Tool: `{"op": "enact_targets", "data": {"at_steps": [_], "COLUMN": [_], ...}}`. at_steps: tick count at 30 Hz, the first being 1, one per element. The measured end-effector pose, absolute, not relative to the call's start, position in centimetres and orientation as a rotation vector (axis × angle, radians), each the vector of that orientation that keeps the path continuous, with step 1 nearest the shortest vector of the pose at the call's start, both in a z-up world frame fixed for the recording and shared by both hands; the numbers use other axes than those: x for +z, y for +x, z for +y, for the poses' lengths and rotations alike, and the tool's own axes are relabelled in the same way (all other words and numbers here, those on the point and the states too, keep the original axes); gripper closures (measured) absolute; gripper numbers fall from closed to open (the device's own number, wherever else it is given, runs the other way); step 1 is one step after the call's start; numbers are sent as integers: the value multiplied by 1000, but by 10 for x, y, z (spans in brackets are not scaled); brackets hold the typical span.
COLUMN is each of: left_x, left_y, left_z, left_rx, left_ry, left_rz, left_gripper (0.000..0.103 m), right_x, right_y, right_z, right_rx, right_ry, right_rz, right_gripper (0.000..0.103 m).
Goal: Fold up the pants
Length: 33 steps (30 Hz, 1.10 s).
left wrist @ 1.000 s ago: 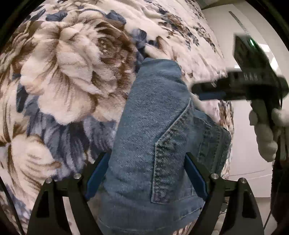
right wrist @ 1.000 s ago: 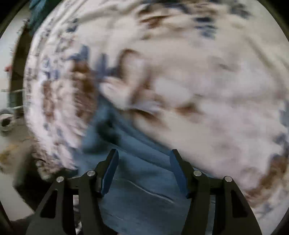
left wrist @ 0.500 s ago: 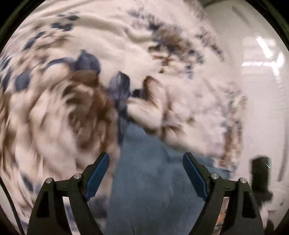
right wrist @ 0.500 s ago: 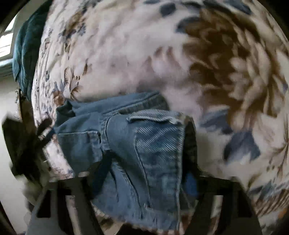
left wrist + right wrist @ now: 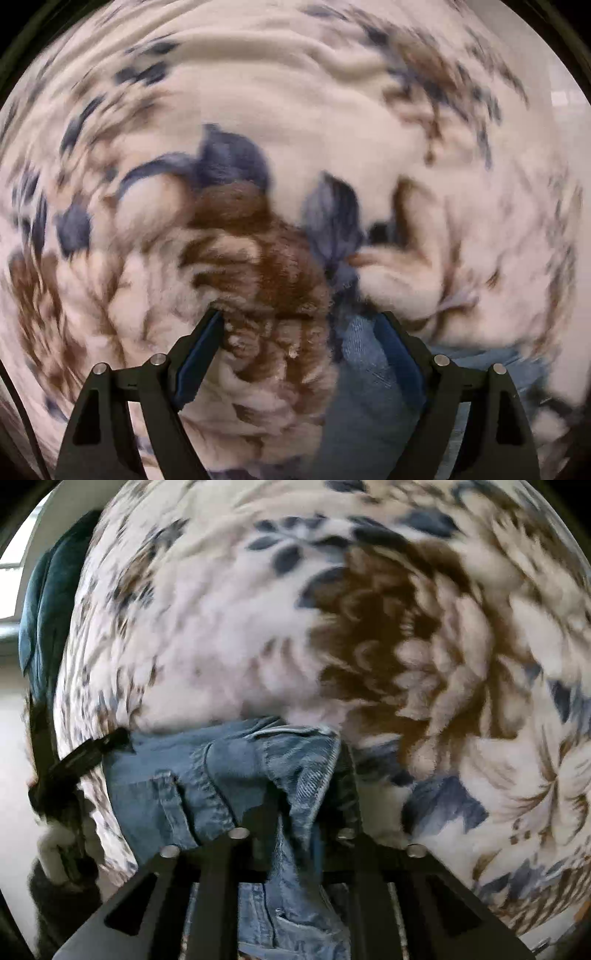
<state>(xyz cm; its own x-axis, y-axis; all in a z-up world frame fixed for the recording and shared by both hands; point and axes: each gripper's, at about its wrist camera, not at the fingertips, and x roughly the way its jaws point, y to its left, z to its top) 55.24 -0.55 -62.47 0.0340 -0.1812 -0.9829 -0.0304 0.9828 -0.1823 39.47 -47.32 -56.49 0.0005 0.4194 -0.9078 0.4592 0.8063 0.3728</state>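
The folded blue denim pants [image 5: 207,775] lie on a floral blanket near its left edge. My right gripper [image 5: 306,790] is shut on a bunched fold of the pants, with denim squeezed between the fingers. In the left wrist view the pants [image 5: 365,398] show at the lower right, partly under the right finger. My left gripper [image 5: 301,343] is open, with blanket between the fingers. The left gripper also shows in the right wrist view [image 5: 88,753], touching the pants' far left edge.
The cream, brown and blue floral blanket [image 5: 295,110] fills both views and is blurred by motion. A dark teal cloth [image 5: 48,602] lies at the blanket's far left. The blanket's edge drops to a pale floor [image 5: 14,760] at the left.
My right gripper has closed on a fold of the pants. My left gripper has swung off the pants toward the blanket, so the denim now sits at its lower right.
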Motion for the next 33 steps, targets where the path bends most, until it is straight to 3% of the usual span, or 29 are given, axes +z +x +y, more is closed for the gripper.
{"op": "enact_targets", "data": {"at_steps": [3, 5, 8, 11, 15, 22, 33], "left_x": [-602, -599, -610, -623, -629, -583, -633], "left_y": [550, 544, 538, 536, 539, 527, 538], "left_z": [33, 44, 28, -7, -31, -3, -33], "left_rx": [-110, -124, -199, -262, -259, -323, -224], "left_ry": [-433, -512, -462, -239, 36, -99, 119], "left_rz": [1464, 1479, 1542, 1599, 1542, 1481, 1485], "left_gripper": [18, 18, 18, 18, 16, 16, 11], "right_x": [-560, -549, -538, -537, -551, -562, -566], "right_y": [393, 388, 376, 372, 368, 356, 354], "right_z": [-482, -488, -490, -478, -465, -472, -468], "right_rx": [-43, -44, -14, 36, 19, -23, -10], "right_ry": [720, 724, 800, 787, 685, 724, 718], "right_rz": [1623, 1596, 1571, 1577, 1627, 1643, 1658], "right_gripper": [42, 33, 33, 33, 33, 33, 33]}}
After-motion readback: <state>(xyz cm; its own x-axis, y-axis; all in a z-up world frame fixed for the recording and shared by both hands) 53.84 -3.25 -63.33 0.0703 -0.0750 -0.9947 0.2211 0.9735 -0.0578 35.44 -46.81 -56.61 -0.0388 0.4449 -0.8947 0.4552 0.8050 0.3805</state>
